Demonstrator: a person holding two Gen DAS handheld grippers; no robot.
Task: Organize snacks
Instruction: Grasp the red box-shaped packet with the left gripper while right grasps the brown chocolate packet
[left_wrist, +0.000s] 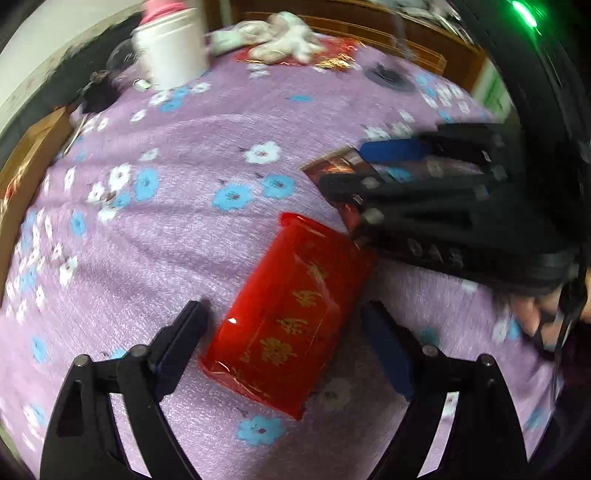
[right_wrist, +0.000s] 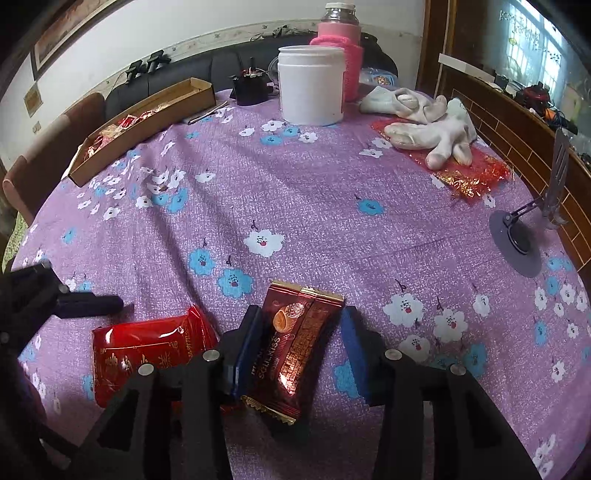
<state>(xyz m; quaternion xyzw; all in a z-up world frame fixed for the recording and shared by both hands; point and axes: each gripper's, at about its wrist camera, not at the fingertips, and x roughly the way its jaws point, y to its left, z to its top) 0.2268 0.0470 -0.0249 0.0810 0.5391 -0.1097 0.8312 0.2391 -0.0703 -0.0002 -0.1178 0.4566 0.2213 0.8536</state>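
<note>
A red snack packet with gold characters (left_wrist: 291, 314) lies on the purple flowered tablecloth (left_wrist: 192, 140), between the spread fingers of my open left gripper (left_wrist: 284, 317). It also shows in the right wrist view (right_wrist: 147, 347). A dark brown snack packet (right_wrist: 295, 343) sits between the fingers of my right gripper (right_wrist: 303, 325), whose blue pads stand on both sides of it, not clearly pressing it. In the left wrist view the right gripper (left_wrist: 354, 166) comes in from the right around that brown packet (left_wrist: 340, 166).
A long cardboard box (right_wrist: 147, 122) with several red snacks stands at the far left. A white tub (right_wrist: 310, 85), a pink flask (right_wrist: 343, 48), white gloves (right_wrist: 428, 125) on red wrapping and a grey phone stand (right_wrist: 517, 236) sit at the back and right.
</note>
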